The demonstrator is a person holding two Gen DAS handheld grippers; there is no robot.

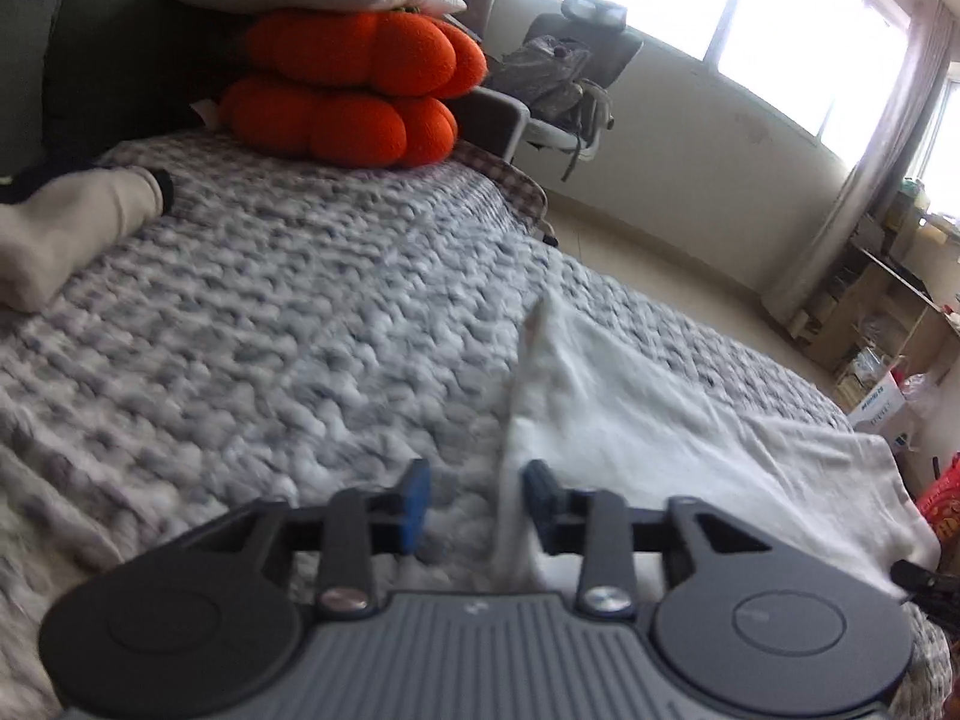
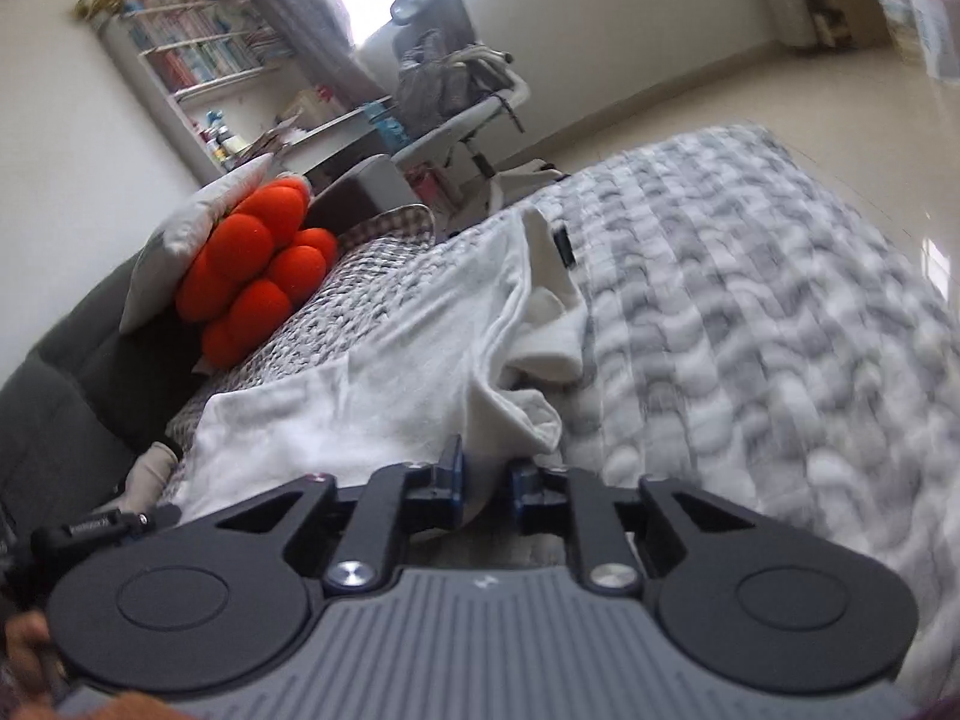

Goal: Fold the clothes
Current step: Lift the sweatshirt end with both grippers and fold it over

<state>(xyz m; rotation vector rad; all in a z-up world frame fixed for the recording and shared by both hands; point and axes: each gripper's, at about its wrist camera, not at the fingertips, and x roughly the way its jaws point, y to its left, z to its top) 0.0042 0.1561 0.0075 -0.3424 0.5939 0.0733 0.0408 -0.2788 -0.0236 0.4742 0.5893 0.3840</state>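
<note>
Your white garment [image 2: 384,372] lies rumpled near the bed [image 1: 270,312] edge. Left gripper [image 1: 477,501] gapes, straddling its hem; right gripper [image 2: 486,480] stands part-open around a fold. Close both before lifting.

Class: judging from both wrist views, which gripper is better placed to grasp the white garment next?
Right, probably. The right gripper has a fold of the white garment between its open fingers; the left gripper straddles only the garment's edge over the blanket.

White garment [image 1: 660,420] and orange cushions [image 1: 348,90] lie on the knitted bed [image 1: 270,300].
</note>
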